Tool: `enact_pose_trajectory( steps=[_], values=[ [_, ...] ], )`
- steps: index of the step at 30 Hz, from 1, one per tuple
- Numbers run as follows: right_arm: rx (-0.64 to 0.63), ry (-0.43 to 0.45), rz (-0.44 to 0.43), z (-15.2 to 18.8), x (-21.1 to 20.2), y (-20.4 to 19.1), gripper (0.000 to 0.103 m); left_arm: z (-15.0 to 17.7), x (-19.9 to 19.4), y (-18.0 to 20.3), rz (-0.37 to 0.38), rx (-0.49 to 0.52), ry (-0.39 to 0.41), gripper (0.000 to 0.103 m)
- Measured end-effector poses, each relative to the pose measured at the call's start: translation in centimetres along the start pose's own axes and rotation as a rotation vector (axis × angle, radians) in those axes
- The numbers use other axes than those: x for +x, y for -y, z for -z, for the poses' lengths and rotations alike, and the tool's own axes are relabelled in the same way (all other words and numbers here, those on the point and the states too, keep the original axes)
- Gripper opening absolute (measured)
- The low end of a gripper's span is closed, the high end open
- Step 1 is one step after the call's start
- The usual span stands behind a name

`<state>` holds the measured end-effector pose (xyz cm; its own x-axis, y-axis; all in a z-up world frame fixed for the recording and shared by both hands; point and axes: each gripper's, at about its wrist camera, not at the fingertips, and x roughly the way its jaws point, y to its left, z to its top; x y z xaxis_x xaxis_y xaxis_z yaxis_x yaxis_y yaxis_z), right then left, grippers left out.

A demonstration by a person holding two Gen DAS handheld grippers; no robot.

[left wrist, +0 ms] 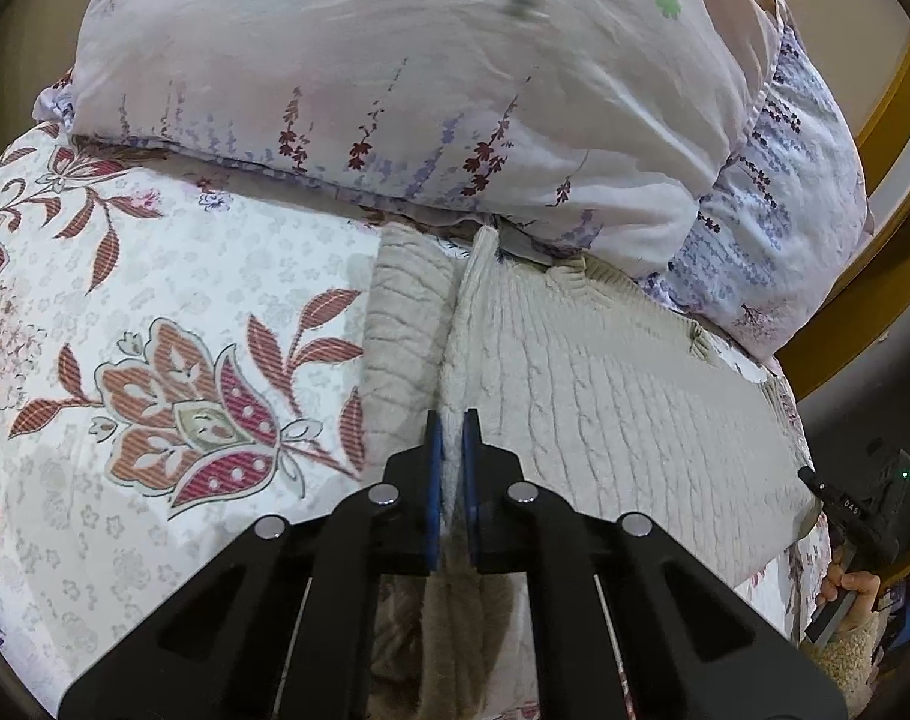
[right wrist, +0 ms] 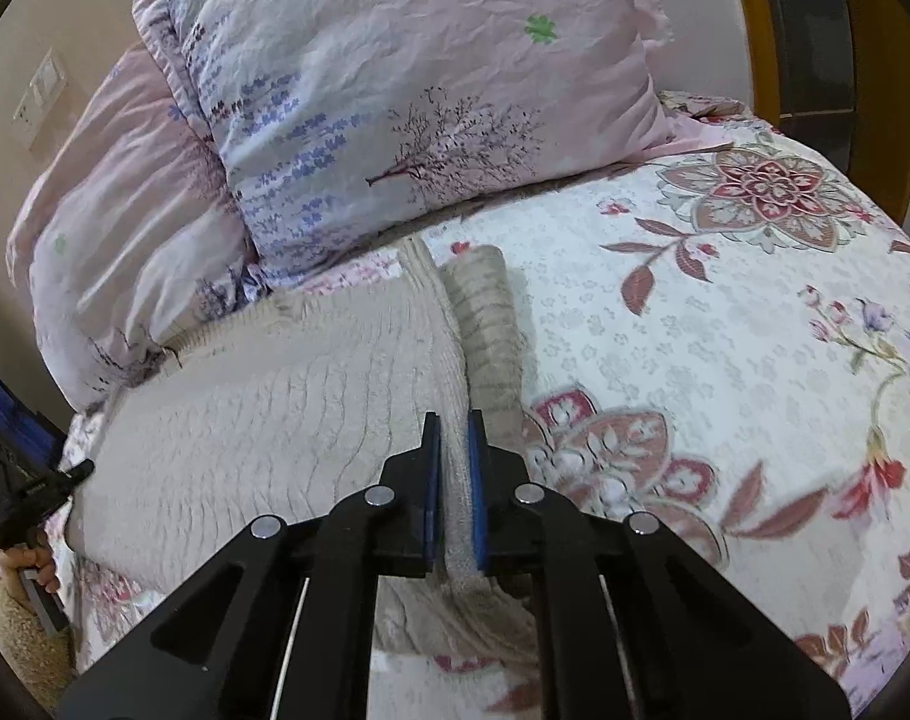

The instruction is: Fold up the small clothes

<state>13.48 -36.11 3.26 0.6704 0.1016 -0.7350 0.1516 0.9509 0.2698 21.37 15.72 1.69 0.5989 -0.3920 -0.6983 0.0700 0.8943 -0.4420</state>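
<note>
A cream knitted sweater (left wrist: 604, 384) lies flat on the flowered bedspread, also in the right wrist view (right wrist: 263, 414). My left gripper (left wrist: 453, 426) is shut on a raised fold of its knit, with a sleeve (left wrist: 404, 324) lying flat to the left of the fold. My right gripper (right wrist: 453, 429) is shut on a raised edge of the sweater, with a sleeve (right wrist: 490, 336) lying to its right. Each gripper shows at the far side of the other's view, the right one (left wrist: 856, 510) and the left one (right wrist: 29, 492).
Two pale floral pillows (left wrist: 395, 90) (right wrist: 431, 78) rest against the far edge of the sweater. The flowered bedspread (left wrist: 155, 324) (right wrist: 724, 324) extends beyond the sweater. A wooden bed frame (left wrist: 874, 276) is at the right. A wall switch (right wrist: 41, 93) is at far left.
</note>
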Motion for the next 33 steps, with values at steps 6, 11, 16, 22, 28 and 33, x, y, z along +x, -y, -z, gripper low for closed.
enact_pose_trajectory(
  steps=[6,11,16,22,28,33],
  values=[
    [-0.044,0.001,0.100,0.6,1.1,-0.6,0.009,0.2,1.1,0.3,-0.032,0.032,-0.007,0.007],
    [-0.058,0.003,0.127,-0.1,1.3,-1.1,0.015,0.2,0.5,0.2,-0.022,0.020,0.009,0.015],
    [-0.094,0.088,0.113,-0.7,-0.3,-2.4,0.018,0.2,-1.6,1.3,-0.044,0.048,0.103,0.043],
    [-0.197,0.023,0.064,-0.3,1.6,-5.7,0.025,0.8,-1.0,5.2,-0.012,0.163,0.107,0.065],
    [-0.238,-0.023,0.107,1.5,2.5,-6.0,0.029,2.0,1.4,5.6,-0.035,0.196,0.014,0.068],
    [-0.290,-0.029,0.147,2.8,1.8,-6.6,0.030,2.5,1.6,5.9,-0.038,0.239,0.018,0.075]
  ],
)
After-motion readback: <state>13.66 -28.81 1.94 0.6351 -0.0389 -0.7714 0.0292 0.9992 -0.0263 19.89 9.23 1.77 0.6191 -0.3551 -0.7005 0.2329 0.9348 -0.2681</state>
